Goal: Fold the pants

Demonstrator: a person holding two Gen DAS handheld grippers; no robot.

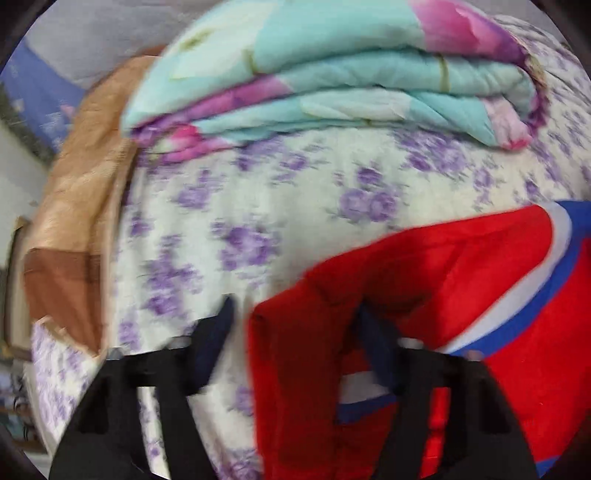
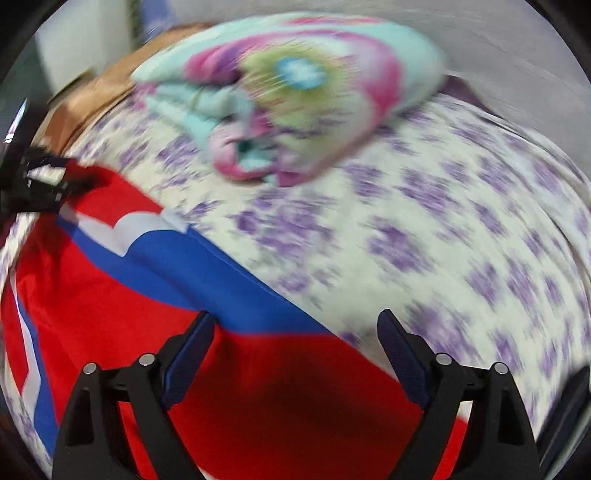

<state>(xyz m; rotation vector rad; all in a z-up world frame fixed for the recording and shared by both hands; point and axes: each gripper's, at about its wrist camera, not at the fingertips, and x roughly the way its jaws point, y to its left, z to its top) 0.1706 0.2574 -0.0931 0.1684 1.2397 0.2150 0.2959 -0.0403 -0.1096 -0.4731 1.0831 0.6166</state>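
The red pants [image 1: 424, 280] with blue and white side stripes lie on a bed with a purple-flowered sheet [image 1: 258, 206]. In the left wrist view my left gripper [image 1: 295, 314] is open; a folded red edge of the pants sits between its fingers, and the right finger [image 1: 373, 332] lies against the cloth. In the right wrist view my right gripper [image 2: 295, 325] is open above the red pants [image 2: 229, 369], near the blue stripe. The left gripper [image 2: 40, 181] shows at the far left edge, over the pants' end. Both views are motion-blurred.
A folded teal and pink quilt [image 1: 332, 81] lies at the back of the bed; it also shows in the right wrist view [image 2: 288, 96]. A tan pillow [image 1: 85, 177] lies along the bed's left edge. A grey wall [image 2: 498, 33] stands behind.
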